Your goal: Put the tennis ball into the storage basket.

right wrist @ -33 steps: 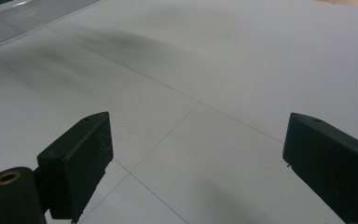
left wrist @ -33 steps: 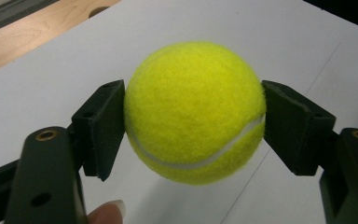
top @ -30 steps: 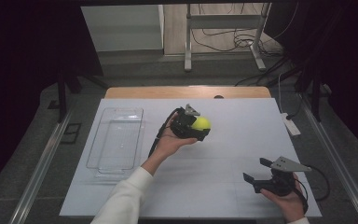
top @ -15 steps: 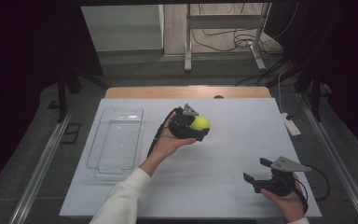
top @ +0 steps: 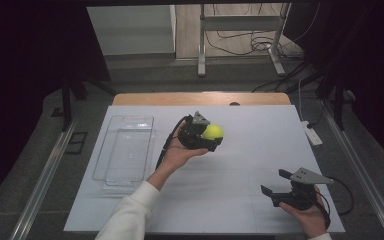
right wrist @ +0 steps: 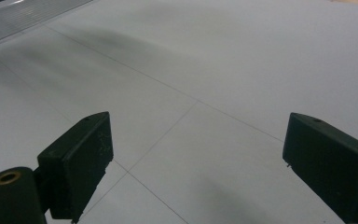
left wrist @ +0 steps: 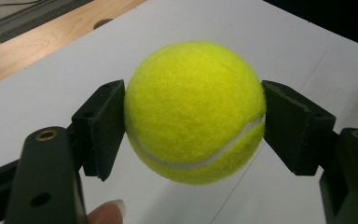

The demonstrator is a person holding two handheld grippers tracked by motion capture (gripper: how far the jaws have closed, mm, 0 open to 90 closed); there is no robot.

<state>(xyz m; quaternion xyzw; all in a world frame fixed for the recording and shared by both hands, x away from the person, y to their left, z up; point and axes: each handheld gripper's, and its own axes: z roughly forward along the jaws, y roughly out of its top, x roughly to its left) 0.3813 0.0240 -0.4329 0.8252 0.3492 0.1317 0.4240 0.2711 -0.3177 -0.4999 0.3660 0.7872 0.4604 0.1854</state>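
Note:
A yellow tennis ball (top: 213, 131) is held above the middle of the white table, with my left gripper (top: 209, 136) shut on it. In the left gripper view the ball (left wrist: 195, 112) sits squeezed between both black pads (left wrist: 103, 126), lifted off the white surface. My right gripper (top: 275, 183) rests low near the table's front right, held by a hand, its jaws open. In the right gripper view the gripper (right wrist: 196, 163) has only bare white tabletop between its pads (right wrist: 83, 158).
A clear plastic tray (top: 125, 150) lies on the left part of the white table (top: 240, 200); its corner (right wrist: 23, 16) shows at the top left of the right gripper view. A wooden strip (top: 200, 98) runs along the far edge. A white power strip (top: 312, 134) lies at the right edge.

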